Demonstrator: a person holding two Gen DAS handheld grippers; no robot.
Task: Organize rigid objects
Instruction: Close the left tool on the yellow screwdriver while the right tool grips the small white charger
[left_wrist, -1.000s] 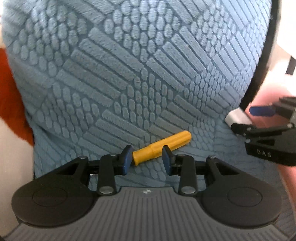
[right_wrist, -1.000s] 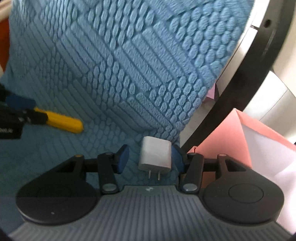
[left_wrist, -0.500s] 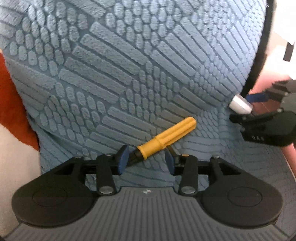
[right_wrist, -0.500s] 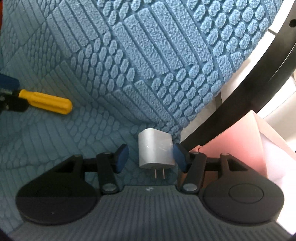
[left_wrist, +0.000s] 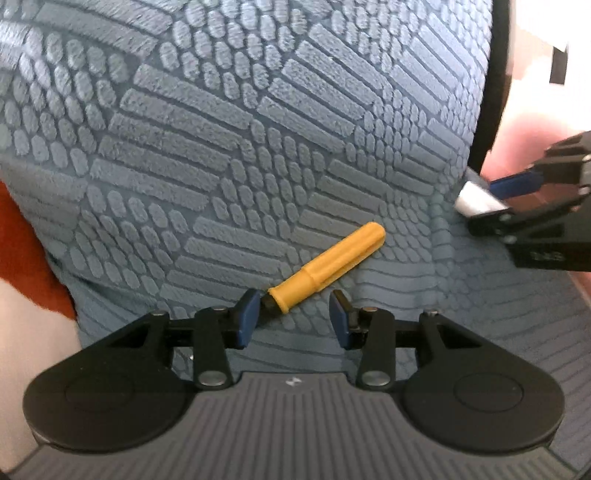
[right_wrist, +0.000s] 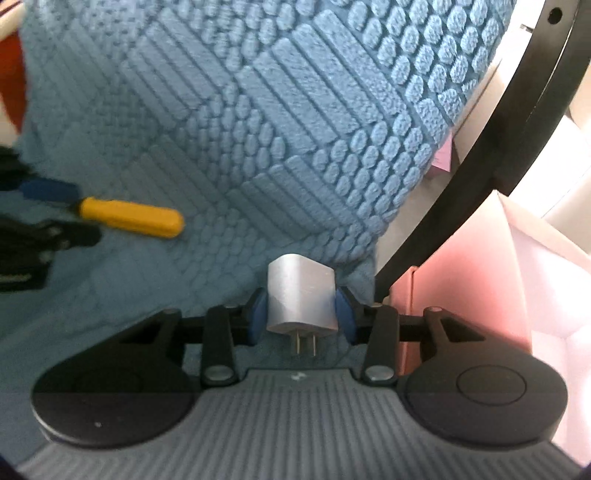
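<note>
Two grippers over blue textured cushion (left_wrist: 229, 155): right gripper (right_wrist: 301, 314) clamped on white plug adapter (right_wrist: 301, 295) near cushion's right edge, left gripper (left_wrist: 291, 317) jaws apart, yellow-handled screwdriver (left_wrist: 327, 267) lying just beyond them.

It looks like a home, a living room or bedroom rather than any workplace. The working surface is soft furnishing: a blue textured cushion (left_wrist: 258, 129) with a raised pattern of ribbed bars and pebble shapes, plump and rounded, resting against a curved black frame (right_wrist: 517, 129) such as a round chair might have. Beside it shows an orange-red fabric (left_wrist: 26, 240), and on the other side pale pink and white sheets or boxes (right_wrist: 480, 258). Small household odds lie about: a white plug-in charger (right_wrist: 301, 299) and a yellow-handled screwdriver (left_wrist: 325, 266).
</note>
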